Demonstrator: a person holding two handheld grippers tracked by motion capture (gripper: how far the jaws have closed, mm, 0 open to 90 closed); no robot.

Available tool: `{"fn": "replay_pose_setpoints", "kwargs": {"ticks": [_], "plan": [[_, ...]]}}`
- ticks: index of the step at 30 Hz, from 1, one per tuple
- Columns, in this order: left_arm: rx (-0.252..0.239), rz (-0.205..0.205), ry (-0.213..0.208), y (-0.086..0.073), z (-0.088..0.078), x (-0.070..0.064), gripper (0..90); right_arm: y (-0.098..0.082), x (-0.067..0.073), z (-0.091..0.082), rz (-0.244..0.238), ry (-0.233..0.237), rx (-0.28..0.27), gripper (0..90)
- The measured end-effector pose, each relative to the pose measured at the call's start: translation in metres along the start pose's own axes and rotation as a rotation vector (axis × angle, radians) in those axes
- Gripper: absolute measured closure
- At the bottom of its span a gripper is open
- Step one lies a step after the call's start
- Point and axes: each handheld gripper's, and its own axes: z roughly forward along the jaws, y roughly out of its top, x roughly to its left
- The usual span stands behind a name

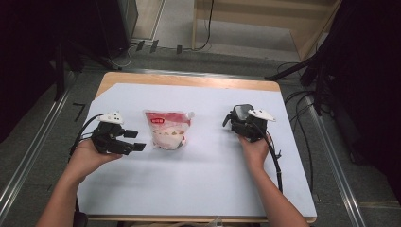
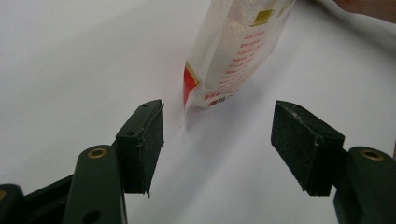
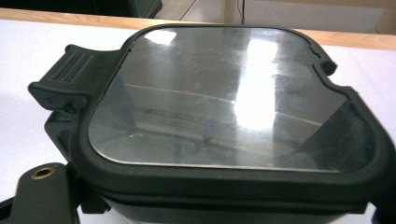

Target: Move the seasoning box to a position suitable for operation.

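Your left gripper (image 1: 135, 140) sits at the left side of the white-covered table (image 1: 203, 184), held in your left hand (image 1: 87, 158), with its jaws pointing toward the middle of the table. The jaws stand well apart and nothing is between them: in the left gripper view the two black pads (image 2: 147, 144) have only bare white surface in the gap.

Just ahead of those jaws lies the snack pouch (image 1: 167, 129), a flat bag with a red top band, pale contents and a small white spout at one upper corner. In the left gripper view the pouch (image 2: 233, 51) has its near corner, with the red strip, a little beyond the pad tips and roughly on the line between them, slightly nearer the left pad. It touches neither pad.

Farther right, well apart from the pouch, your right gripper (image 1: 236, 120) rests near the right side of the table in your right hand (image 1: 255, 151), its jaws pointing away from you. Between its jaws is a dark container with a clear lid (image 1: 242, 112). In the right gripper view that container (image 3: 224, 107) lies right in front of the jaws: a black rounded-square frame around a glossy transparent panel, with a ribbed latch tab (image 3: 70, 77) at its left corner. The jaws appear closed on its sides, one on each flank, though the pads themselves are hidden under the rim, so the contact itself you cannot see directly.
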Motion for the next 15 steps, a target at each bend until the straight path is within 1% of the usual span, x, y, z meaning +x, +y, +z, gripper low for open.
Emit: {"fn": "replay_pose_setpoints", "kwargs": {"ticks": [3,5,6,7,8,9,10,12,14,15], "plan": [[-0.008,0.007,0.004,0.001,-0.002,0.0,35.4,0.002,0.0,-0.002,-0.003,0.002,0.002,15.7],[-0.004,0.01,0.01,0.001,-0.004,0.0,35.2,0.003,0.001,-0.004,0.001,0.003,0.004,15.7],[-0.013,0.008,0.005,0.001,-0.005,0.0,35.2,0.005,0.0,-0.006,-0.014,0.012,-0.004,15.7],[-0.016,0.004,0.009,0.001,-0.006,-0.001,35.2,0.006,0.001,-0.008,-0.004,0.014,0.001,15.7],[-0.016,0.01,0.006,0.001,-0.008,-0.001,35.2,0.009,0.003,-0.012,-0.01,0.029,0.001,15.7],[-0.022,0.013,0.005,0.001,-0.009,-0.002,35.2,0.009,0.003,-0.012,-0.01,0.029,0.001,15.7],[-0.023,0.012,0.001,0.001,-0.011,-0.004,35.3,0.012,0.005,-0.017,-0.014,0.046,0.005,15.7],[-0.022,0.018,-0.001,0.002,-0.013,-0.007,35.3,0.013,0.007,-0.021,-0.018,0.062,0.007,15.7],[-0.014,0.036,0.002,0.001,-0.016,-0.01,35.3,0.015,0.01,-0.027,-0.036,0.076,0.011,15.7],[-0.018,0.039,-0.005,0.001,-0.016,-0.012,35.3,0.016,0.012,-0.031,-0.042,0.09,0.011,15.7]]}}
